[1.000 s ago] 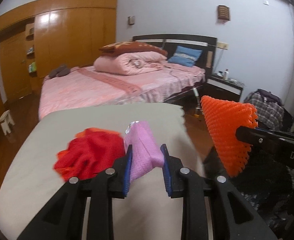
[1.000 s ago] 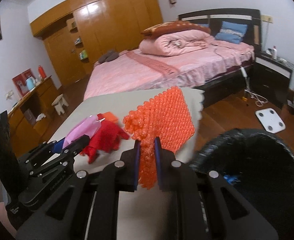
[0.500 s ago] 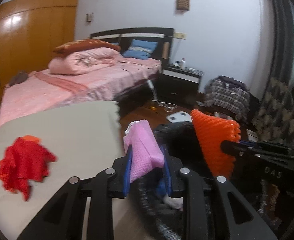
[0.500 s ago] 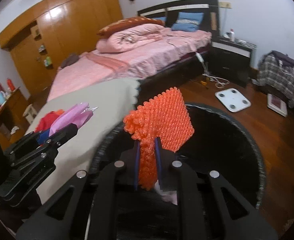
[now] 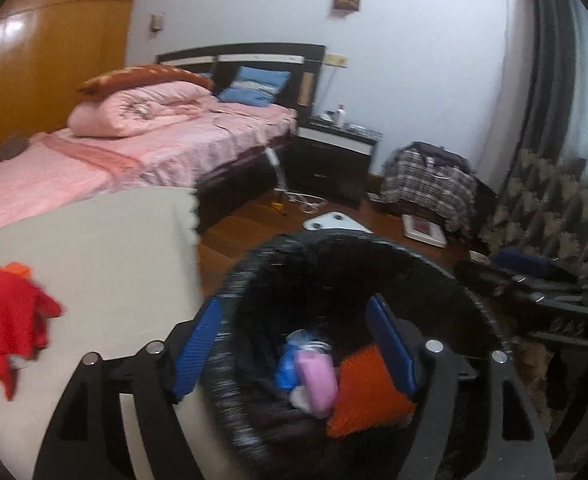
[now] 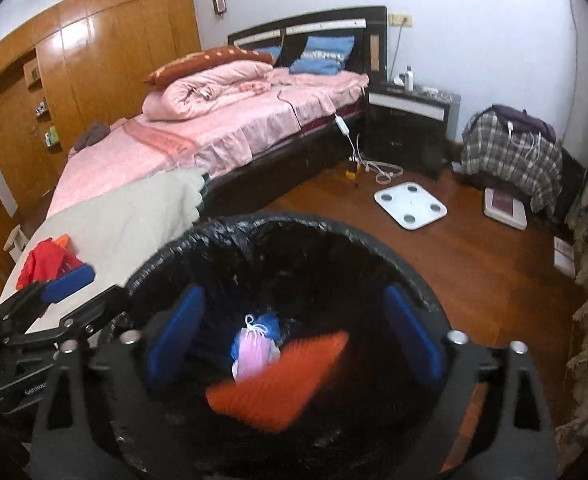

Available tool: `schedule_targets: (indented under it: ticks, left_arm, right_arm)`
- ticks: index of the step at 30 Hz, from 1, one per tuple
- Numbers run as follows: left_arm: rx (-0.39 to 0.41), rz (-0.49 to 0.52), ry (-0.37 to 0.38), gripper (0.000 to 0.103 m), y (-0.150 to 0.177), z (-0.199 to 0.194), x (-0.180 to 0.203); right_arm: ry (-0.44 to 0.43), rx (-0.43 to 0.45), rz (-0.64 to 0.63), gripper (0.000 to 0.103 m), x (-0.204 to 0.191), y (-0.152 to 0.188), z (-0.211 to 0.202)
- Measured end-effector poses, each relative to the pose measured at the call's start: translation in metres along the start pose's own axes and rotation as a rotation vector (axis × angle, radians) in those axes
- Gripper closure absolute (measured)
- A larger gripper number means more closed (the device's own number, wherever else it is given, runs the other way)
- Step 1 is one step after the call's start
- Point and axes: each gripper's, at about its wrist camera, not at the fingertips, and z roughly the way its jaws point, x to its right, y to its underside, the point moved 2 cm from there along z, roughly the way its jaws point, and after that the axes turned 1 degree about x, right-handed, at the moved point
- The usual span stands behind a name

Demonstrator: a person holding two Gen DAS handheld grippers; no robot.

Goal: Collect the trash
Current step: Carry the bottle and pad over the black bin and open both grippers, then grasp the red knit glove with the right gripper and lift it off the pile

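A black-lined trash bin (image 5: 262, 264) (image 6: 230, 228) stands beside the table. Inside it lie a pink pouch (image 5: 315, 380) (image 6: 254, 350), an orange foam net (image 5: 367, 394) (image 6: 278, 380) and blue and white scraps. My left gripper (image 5: 297, 350) is open and empty above the bin's left rim. My right gripper (image 6: 292, 330) is open and empty over the bin's middle. The left gripper also shows in the right wrist view (image 6: 68, 280). A red crumpled piece (image 5: 2, 320) (image 6: 46, 262) with an orange bit lies on the beige table (image 5: 106, 256) (image 6: 134, 212).
A pink bed (image 6: 230, 132) stands behind the table. A black nightstand (image 6: 409, 128), a white floor scale (image 6: 409, 204), a plaid-covered pile (image 6: 513, 152) and a patterned curtain (image 5: 541, 208) are on the wooden floor to the right.
Both grippers opened over the bin. The pink pouch and the orange foam net dropped from them into the bin.
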Motion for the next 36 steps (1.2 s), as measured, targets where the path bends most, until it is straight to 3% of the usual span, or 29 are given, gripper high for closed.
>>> schedule_targets:
  ticks: [4, 11, 16, 26, 36]
  left_arm:
    - [0.033, -0.025, -0.135, 0.023, 0.009, -0.024, -0.037]
    - [0.030, -0.100, -0.390, 0.023, 0.033, -0.060, -0.129]
    - [0.026, -0.140, -0.512, 0.024, 0.049, -0.082, -0.182]
    - [0.020, -0.214, -0.595, 0.035, 0.066, -0.091, -0.243]
    - [0.044, -0.258, -0.659, 0.037, 0.074, -0.110, -0.277]
  right_arm:
    - [-0.050, 0.044, -0.025, 0.005, -0.036, -0.005, 0.003]
    - [-0.199, 0.023, -0.062, 0.005, -0.131, -0.011, 0.033]
    - [-0.275, 0.015, -0.121, 0.005, -0.200, -0.007, 0.055]
    - [-0.317, 0.007, -0.198, 0.005, -0.269, -0.013, 0.089]
    - [-0.417, -0.012, -0.255, 0.005, -0.321, -0.018, 0.103]
